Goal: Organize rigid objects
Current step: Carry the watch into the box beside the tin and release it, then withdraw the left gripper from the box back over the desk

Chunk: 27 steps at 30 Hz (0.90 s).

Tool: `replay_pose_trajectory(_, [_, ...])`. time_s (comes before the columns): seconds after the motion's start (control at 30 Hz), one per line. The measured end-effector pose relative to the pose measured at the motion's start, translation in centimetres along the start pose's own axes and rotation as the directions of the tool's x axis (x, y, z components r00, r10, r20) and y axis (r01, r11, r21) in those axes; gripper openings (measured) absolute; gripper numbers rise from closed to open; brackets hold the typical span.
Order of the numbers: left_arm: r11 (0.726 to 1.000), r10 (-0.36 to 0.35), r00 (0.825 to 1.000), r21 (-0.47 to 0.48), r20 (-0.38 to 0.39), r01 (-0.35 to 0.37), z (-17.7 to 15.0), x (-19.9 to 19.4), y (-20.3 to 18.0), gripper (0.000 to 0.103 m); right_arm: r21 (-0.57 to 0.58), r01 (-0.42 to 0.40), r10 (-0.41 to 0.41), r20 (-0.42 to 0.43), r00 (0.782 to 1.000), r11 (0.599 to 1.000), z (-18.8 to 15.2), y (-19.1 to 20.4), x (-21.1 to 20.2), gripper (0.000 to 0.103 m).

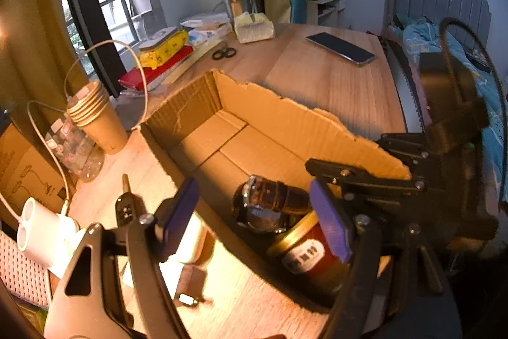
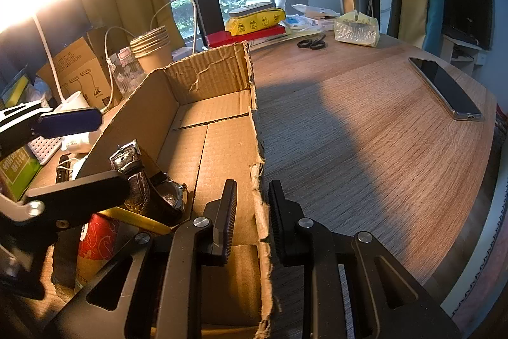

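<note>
The cardboard box (image 1: pixel 254 129) sits open on the wooden table (image 1: pixel 333 78). In the left wrist view, the wristwatch (image 1: pixel 270 205) lies inside the box at lower centre, resting against the gold-lidded red jar (image 1: pixel 304 250) just below it. The left gripper (image 1: pixel 254 218) stands with its purple-padded fingers (image 1: pixel 330 221) wide apart on either side of the watch and jar, pressing on neither. Only this view shows the car key (image 1: pixel 125 205) and the white charger (image 1: pixel 38 231) outside the box at lower left.

In the right wrist view, the right gripper (image 2: pixel 252 212) is clamped narrowly on the torn right wall of the box at lower centre. This view alone shows that grip. The phone (image 2: pixel 444 88) lies at the right of the frame, well apart from the box.
</note>
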<state>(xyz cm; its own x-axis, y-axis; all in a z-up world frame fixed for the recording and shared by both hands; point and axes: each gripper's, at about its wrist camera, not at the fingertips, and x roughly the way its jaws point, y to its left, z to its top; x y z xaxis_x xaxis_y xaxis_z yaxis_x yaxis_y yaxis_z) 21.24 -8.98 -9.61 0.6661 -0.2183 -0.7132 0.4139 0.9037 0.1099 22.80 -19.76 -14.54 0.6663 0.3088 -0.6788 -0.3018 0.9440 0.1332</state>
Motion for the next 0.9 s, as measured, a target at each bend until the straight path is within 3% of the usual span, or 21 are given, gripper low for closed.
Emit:
replay_pose_trajectory(0.4, [0.998, 0.046, 0.998, -0.056, 0.041, -0.044, -1.3, -2.9, 1.9, 0.075, 0.0, -0.002, 0.002, 0.001, 1.0, 1.0, 0.0, -0.1, 0.0, 0.023])
replay_pose_trajectory(0.9, [0.979, 0.126, 0.992, -0.16, -0.004, -0.126, -4.5, -4.0, 6.3, 0.088, 0.0, -0.002, 0.002, 0.001, 1.0, 1.0, 0.0, -0.2, 0.0, 0.023])
